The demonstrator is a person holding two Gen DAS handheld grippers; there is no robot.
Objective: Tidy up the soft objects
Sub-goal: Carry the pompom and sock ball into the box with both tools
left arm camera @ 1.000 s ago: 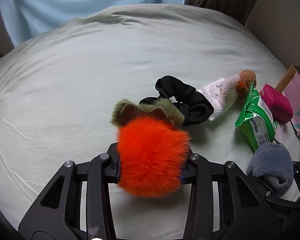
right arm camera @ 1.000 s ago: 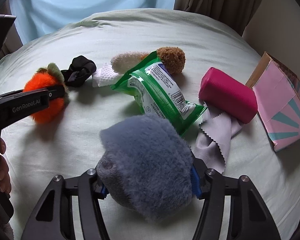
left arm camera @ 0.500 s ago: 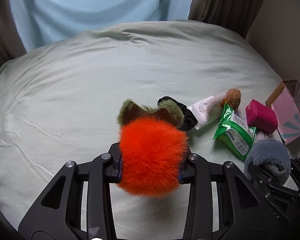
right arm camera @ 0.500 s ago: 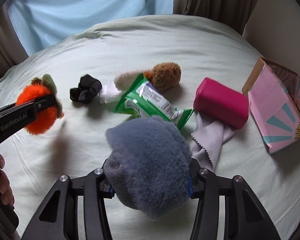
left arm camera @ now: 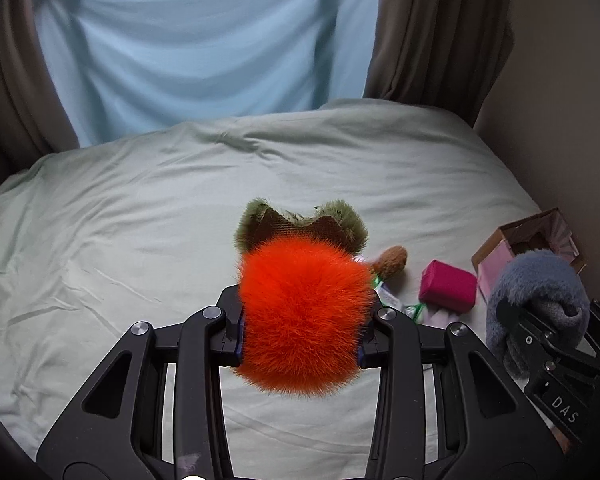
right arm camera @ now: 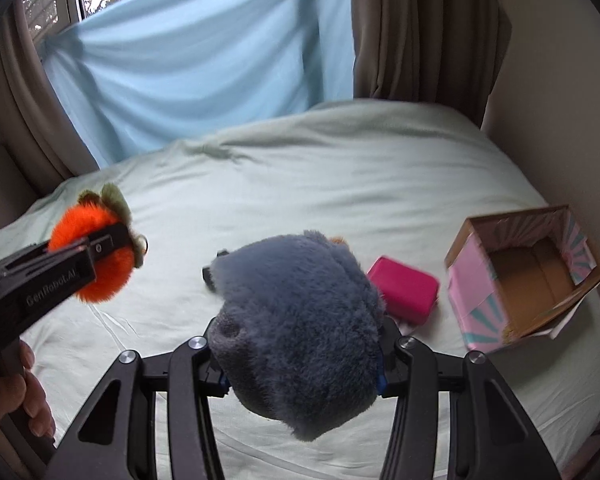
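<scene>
The pink box is lying open and empty at the bed's right edge, the magenta pouch just left of it. Your left gripper is clamping the orange plush, and your right gripper is clamping the grey plush.

**Both plush pieces held above the bed**

Your right hand-held gripper clamps the grey plush. Your left hand-held gripper grips the orange plush. A pink pouch and open pink box sit near the bed's right edge.

Soft daylight filters through the pale blue fabric curtain; shadows are faint, fisheye edges bend and darken, slight blur
</scene>
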